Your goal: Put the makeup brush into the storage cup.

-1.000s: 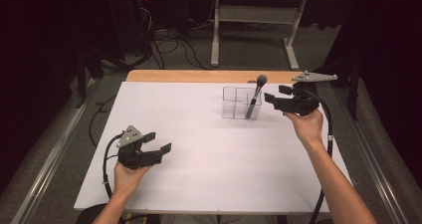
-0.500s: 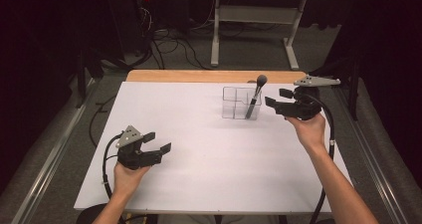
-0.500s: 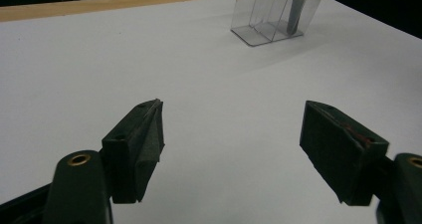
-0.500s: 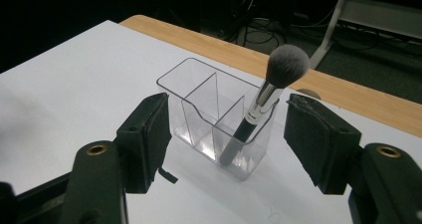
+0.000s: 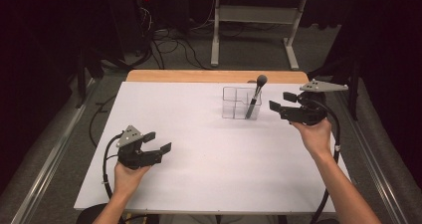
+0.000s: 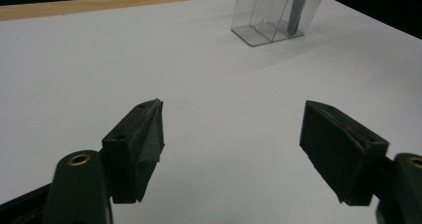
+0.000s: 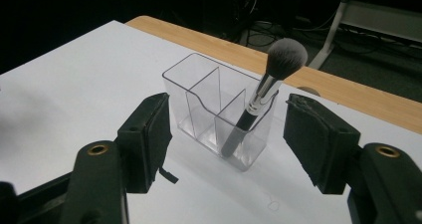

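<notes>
**Hovering beside the brush holder**

Holding our right gripper point(image 5: 278, 100) right of centre in the high view, we point its spread, empty jaws at the clear organizer point(image 5: 241, 103), which stands just left of them on the white table point(image 5: 199, 184). In the right gripper view the makeup brush point(image 7: 263, 95) leans in the near compartment at the centre of the frame, bristle head up and tilted toward the upper right, with the jaws standing either side of the organizer's near end and apart from it. Our left gripper point(image 5: 159, 142) rests at the lower left of the high view, jaws also wide with nothing between them; its own camera has the organizer point(image 6: 274, 12) at the top edge, well apart.

We judge this to be the approach to the brush. Next we likely need to line the jaws on the handle above the rim, close gently, then lift along its lean so the light holder does not tip.
</notes>
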`<state>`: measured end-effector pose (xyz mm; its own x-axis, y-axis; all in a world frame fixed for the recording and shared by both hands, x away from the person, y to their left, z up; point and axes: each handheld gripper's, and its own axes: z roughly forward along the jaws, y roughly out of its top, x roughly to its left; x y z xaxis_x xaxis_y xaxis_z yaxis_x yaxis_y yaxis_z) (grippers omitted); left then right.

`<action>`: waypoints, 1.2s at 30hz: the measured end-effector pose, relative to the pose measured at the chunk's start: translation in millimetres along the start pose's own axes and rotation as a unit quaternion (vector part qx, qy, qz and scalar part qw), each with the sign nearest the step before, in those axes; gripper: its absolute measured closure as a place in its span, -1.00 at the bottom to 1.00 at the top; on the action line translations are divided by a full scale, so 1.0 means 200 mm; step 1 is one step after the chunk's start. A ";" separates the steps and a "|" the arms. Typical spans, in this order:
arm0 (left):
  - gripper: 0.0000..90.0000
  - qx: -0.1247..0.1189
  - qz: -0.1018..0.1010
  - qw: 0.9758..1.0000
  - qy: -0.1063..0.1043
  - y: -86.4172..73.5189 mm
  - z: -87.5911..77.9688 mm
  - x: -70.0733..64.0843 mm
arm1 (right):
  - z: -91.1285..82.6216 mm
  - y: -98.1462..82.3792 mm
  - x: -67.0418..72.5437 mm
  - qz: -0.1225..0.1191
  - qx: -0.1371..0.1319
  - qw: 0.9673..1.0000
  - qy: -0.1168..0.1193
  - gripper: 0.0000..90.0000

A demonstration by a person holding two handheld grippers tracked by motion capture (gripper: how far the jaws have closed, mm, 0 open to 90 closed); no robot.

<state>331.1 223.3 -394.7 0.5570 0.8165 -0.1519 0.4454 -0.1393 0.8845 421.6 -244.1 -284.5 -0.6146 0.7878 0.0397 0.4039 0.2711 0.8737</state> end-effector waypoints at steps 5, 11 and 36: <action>-0.43 -0.003 0.000 1.000 0.001 0.00 0.00 0.00 | -0.02 -0.01 0.01 -0.005 -0.004 1.000 0.007 -0.18; -0.43 -0.001 0.001 1.000 0.002 0.00 0.00 0.00 | -0.04 -0.03 0.02 -0.010 -0.007 1.000 0.010 -0.18; -0.43 -0.006 -0.002 1.000 0.003 0.00 -0.01 0.00 | -0.13 -0.12 0.04 -0.003 -0.015 1.000 0.022 -0.17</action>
<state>329.6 224.7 -393.3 0.5506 0.8209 -0.1518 0.4381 -0.1293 0.8896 389.3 -258.0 -292.6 -0.6463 0.7611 0.0546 0.3801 0.2592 0.8879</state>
